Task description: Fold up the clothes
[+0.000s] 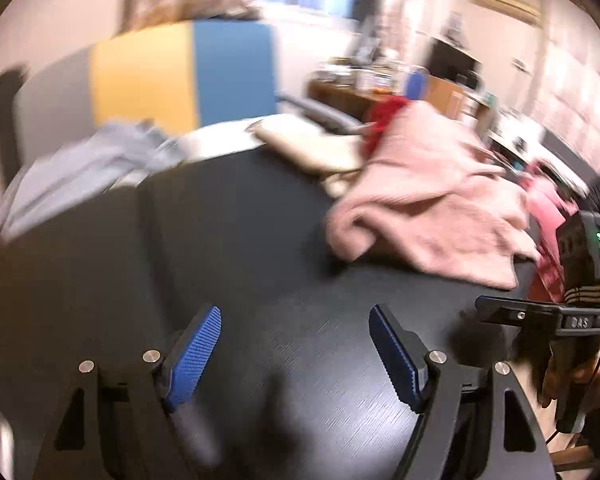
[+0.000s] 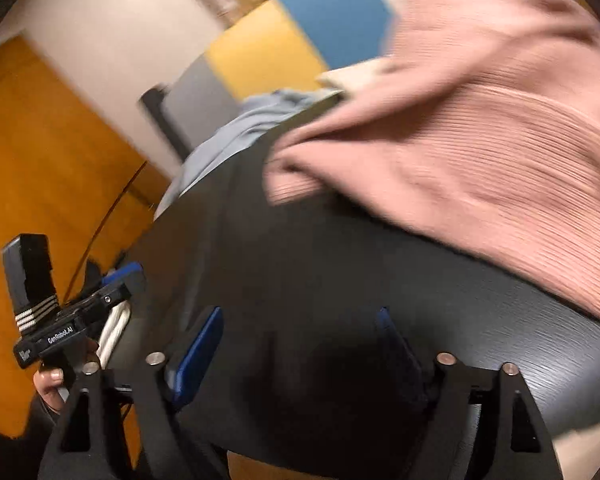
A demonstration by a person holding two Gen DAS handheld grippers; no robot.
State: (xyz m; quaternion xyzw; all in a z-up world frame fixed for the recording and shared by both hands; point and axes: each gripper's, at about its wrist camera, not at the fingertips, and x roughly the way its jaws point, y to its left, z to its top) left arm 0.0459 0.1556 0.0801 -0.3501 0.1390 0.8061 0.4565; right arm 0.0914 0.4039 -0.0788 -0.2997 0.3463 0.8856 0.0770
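One pink sweater (image 1: 428, 196), one grey-blue garment (image 1: 80, 172), one red garment (image 1: 384, 114), two grippers.

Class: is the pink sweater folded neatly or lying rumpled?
Rumpled: the pink sweater lies bunched in uneven creases on the black table.

I see a pink ribbed sweater (image 1: 428, 200) lying crumpled on the dark table (image 1: 240, 240), one fold drooping toward me. Behind it lies a flat cream garment (image 1: 312, 144). A pale blue garment (image 1: 80, 176) is bunched at the table's far left edge.
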